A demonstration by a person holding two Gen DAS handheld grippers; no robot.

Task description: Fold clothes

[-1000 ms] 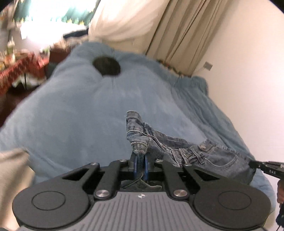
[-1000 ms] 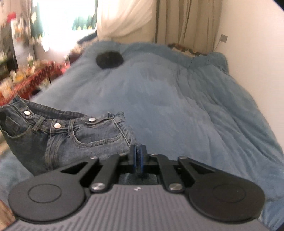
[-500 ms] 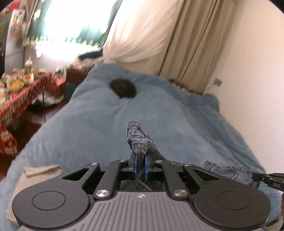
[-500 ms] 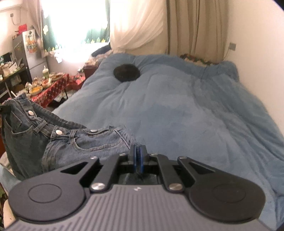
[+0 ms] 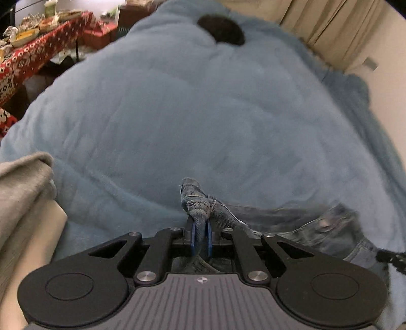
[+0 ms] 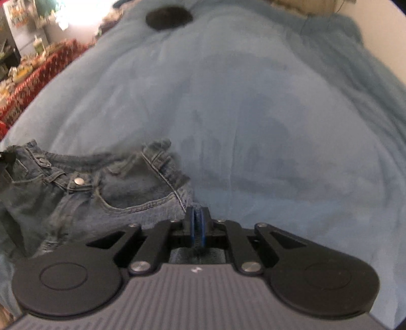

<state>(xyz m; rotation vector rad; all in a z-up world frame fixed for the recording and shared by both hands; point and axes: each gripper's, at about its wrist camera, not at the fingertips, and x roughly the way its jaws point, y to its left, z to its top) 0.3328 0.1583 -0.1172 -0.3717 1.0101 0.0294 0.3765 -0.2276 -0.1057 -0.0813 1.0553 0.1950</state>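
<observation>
Clutter lines the far left: a table under a red patterned cloth [image 5: 30, 54], crowded with dishes too blurred to name, stands just beside the bed's left edge. Nearer, at the left rim of the left wrist view, a grey-beige folded cloth [image 5: 24, 193] lies on the blue blanket [image 5: 203, 114], cut off by the frame. The blanket itself spreads wide and bare ahead of both tools, plenty of room up to a dark round thing [image 5: 220, 29] near the far end, whose nature I cannot make out.

The left gripper [image 5: 200, 236] is clenched on a bunched corner of the jeans [image 5: 327, 233], denim poking up above the blue pads. From there the waistband sags to the right, low over the blanket, smeared by motion. At that view's right edge a black tip of the other tool shows, mostly cut off.

In the right wrist view the jeans [image 6: 106, 193] hang to the left with pocket and rivets showing. The right gripper [image 6: 196, 223] has its jaws nearly together, having just eased apart a little; the denim edge meets them, and a dark sliver sits between the pads, though blur hides how firmly it is pinched. Curtains [image 5: 327, 22] and a pale wall [image 5: 390, 83] bound the bed on the right
</observation>
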